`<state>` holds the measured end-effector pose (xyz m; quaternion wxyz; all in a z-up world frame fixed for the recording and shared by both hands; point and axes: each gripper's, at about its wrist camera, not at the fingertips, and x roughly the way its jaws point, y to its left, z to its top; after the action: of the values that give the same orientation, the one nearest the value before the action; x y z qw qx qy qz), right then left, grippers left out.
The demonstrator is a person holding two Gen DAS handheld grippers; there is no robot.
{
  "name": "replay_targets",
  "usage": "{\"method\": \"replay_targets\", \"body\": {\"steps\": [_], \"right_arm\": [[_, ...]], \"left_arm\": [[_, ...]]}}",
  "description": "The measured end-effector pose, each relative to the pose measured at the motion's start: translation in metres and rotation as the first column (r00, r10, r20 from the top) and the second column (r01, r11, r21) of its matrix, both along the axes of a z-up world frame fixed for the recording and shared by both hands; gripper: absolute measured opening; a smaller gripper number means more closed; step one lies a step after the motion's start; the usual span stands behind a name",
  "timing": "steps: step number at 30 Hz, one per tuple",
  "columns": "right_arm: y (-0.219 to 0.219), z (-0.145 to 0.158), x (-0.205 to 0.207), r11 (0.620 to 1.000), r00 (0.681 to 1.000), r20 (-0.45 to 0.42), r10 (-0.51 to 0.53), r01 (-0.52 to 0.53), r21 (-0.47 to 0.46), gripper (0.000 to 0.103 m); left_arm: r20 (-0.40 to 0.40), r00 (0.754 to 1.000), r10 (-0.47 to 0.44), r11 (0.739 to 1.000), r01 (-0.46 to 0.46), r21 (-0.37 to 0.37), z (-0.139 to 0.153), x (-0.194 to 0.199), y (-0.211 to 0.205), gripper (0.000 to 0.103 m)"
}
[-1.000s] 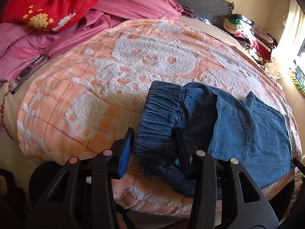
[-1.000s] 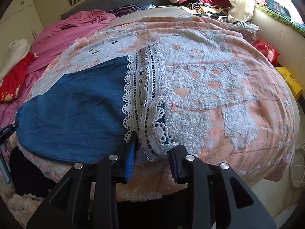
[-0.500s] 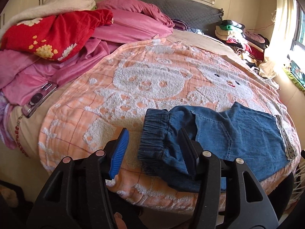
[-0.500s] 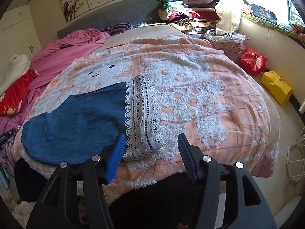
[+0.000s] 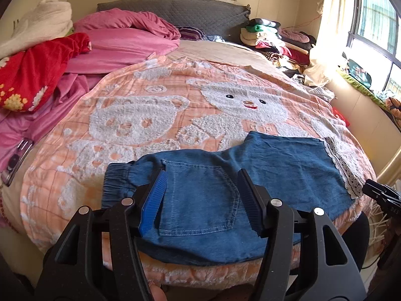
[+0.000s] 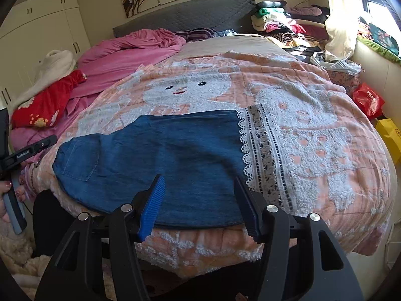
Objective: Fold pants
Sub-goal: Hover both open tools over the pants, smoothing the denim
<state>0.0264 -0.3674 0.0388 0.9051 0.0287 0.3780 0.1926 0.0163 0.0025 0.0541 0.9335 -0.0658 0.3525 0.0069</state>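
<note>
The pants lay flat across the lower centre of the frame on the bed's bear blanket, waistband at lower left, lace hem at right. The left claw and right claw both hovered spread, gripping nothing. Judged between folds; next, each should pinch an end and bring hem toward waistband.

A home bedroom is shown: a bed with a grey padded headboard is covered by a peach bear-patterned blanket, pink bedding is heaped beside it, and built-in wardrobes are seen along one wall.
</note>
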Motion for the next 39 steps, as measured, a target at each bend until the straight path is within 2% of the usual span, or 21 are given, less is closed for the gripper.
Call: {"method": "replay_targets", "body": {"steps": [9, 18, 31, 36, 39], "right_arm": [[0.019, -0.004, 0.005, 0.999, 0.999, -0.015, 0.032, -0.032, 0.015, 0.056], [0.032, -0.029, 0.021, 0.999, 0.996, -0.085, 0.038, -0.037, 0.010, 0.056], [0.032, -0.069, 0.041, 1.000, 0.977, -0.215, 0.007, -0.010, -0.014, 0.056], [0.029, -0.070, 0.040, 1.000, 0.975, -0.222, 0.008, -0.006, 0.011, 0.056], [0.025, -0.061, 0.034, 1.000, 0.981, -0.194, 0.003, 0.003, 0.030, 0.056]], "left_arm": [[-0.024, 0.994, -0.111, 0.994, 0.111, -0.004, -0.010, 0.029, -0.038, 0.052], [-0.119, 0.975, -0.187, 0.982, 0.188, -0.004, -0.047, 0.056, -0.065, 0.052], [-0.223, 0.955, -0.198, 0.979, 0.202, -0.007, -0.093, 0.076, -0.067, 0.052], [-0.221, 0.956, -0.195, 0.980, 0.196, -0.017, -0.093, 0.076, -0.067, 0.053], [-0.222, 0.954, -0.201, 0.980, 0.199, -0.033, -0.087, 0.074, -0.067, 0.056]]}}
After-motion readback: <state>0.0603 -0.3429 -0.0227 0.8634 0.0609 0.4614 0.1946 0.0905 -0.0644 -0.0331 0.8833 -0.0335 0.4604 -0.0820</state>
